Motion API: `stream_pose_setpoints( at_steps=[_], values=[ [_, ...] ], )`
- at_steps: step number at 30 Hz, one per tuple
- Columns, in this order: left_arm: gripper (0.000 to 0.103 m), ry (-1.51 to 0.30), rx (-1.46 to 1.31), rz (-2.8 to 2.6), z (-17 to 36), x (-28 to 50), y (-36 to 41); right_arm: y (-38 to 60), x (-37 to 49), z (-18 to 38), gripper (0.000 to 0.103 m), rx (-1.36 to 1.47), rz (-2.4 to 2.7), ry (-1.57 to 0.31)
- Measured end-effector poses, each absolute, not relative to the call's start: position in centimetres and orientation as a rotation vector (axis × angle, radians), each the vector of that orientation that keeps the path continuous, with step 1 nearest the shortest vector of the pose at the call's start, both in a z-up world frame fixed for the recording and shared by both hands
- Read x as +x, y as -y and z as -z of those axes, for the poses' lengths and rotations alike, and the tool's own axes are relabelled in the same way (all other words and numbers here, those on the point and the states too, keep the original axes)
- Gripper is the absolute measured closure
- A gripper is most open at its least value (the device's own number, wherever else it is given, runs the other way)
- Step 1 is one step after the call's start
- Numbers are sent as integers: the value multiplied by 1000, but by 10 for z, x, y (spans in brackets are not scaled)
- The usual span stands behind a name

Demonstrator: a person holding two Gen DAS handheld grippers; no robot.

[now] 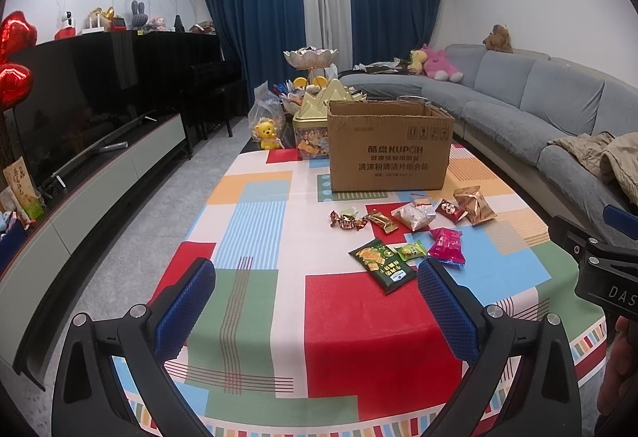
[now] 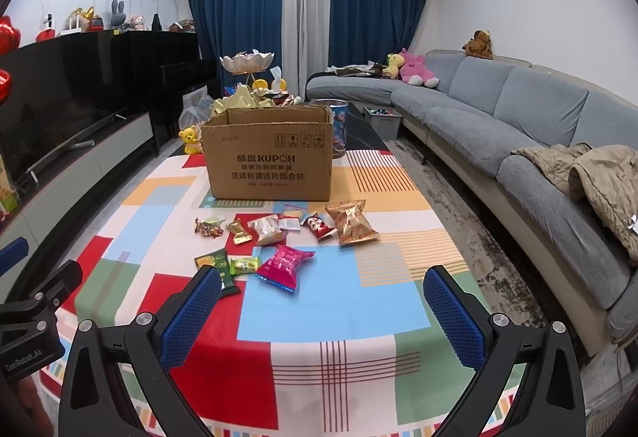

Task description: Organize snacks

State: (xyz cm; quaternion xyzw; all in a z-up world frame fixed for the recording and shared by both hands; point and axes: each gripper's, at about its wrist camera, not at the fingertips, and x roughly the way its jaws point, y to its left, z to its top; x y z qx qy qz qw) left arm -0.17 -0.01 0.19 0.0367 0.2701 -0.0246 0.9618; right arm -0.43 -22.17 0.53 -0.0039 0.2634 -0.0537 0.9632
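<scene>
Nothing looks packed yet: about ten wrapped snacks lie loose ahead of both grippers, among them a dark green cracker packet [image 1: 382, 270], a crinkled pink foil packet [image 2: 284, 266] and a gold-brown pouch [image 2: 351, 222]. Beyond them stands the open brown cardboard box [image 2: 268, 158], its inside hidden. The left gripper [image 1: 315, 301] and right gripper [image 2: 322, 313] hover spread wide, holding nothing. Below is a table under a patchwork cloth of coloured blocks [image 1: 359, 337]; a grey sofa [image 2: 518, 126] runs off to the right.
</scene>
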Motion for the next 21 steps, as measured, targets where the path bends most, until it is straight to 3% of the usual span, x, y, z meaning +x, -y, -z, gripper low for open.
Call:
stream_pose_setpoints(
  at_steps=[21],
  values=[
    [0, -631, 89, 59, 6, 26, 14, 222, 10, 11, 0, -6, 94, -582]
  ],
)
